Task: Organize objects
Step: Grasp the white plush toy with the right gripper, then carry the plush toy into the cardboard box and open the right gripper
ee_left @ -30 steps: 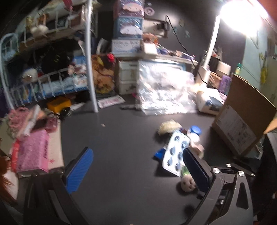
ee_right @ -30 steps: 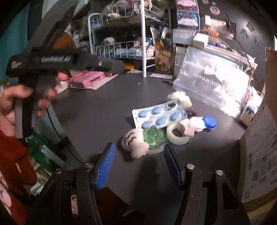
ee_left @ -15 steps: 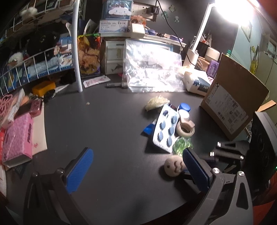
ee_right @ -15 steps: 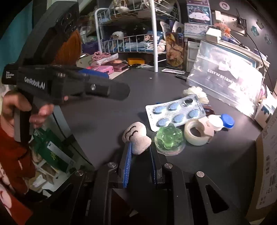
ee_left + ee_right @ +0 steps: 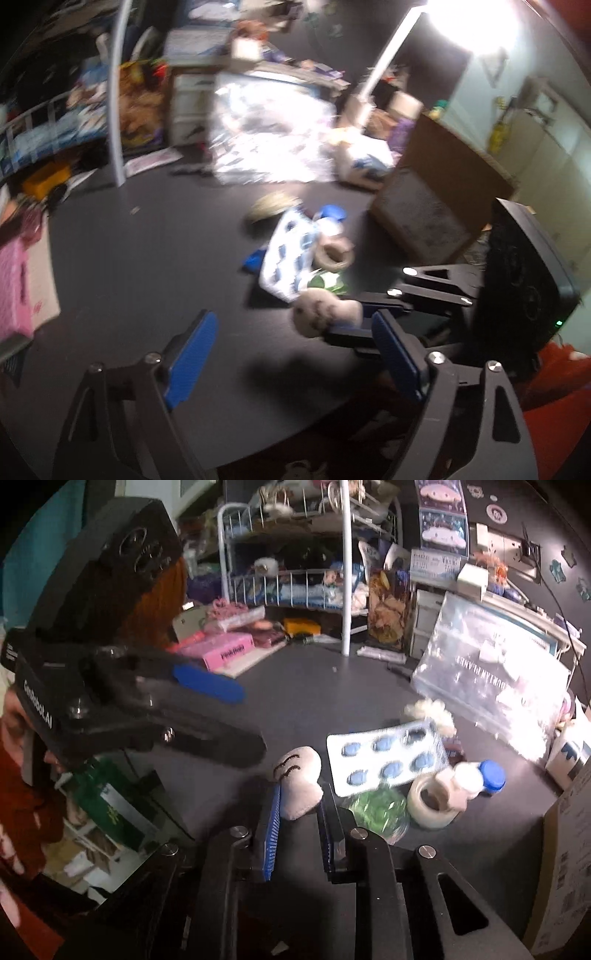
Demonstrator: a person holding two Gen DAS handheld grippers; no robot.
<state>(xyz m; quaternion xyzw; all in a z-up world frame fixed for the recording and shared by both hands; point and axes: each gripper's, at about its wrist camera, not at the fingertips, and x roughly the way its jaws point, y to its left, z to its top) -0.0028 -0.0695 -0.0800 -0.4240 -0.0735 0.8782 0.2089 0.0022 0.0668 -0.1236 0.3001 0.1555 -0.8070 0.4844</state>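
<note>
The small white plush toy (image 5: 300,782) is clamped at its lower end between the jaws of the right gripper (image 5: 299,805), evidently so it can be taken from the clutter beside the blister pack (image 5: 384,757) near the dark surface's (image 5: 295,701) front edge, while the left gripper (image 5: 291,354), its jaws lately narrowing yet apart and empty, is held nearby.

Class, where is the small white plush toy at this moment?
In the right wrist view the white plush toy sits low centre, pinched in the right gripper, just left of the blue pill blister pack.

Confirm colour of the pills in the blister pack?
Blue pills in the silver blister pack; clearest in the right wrist view.
</note>
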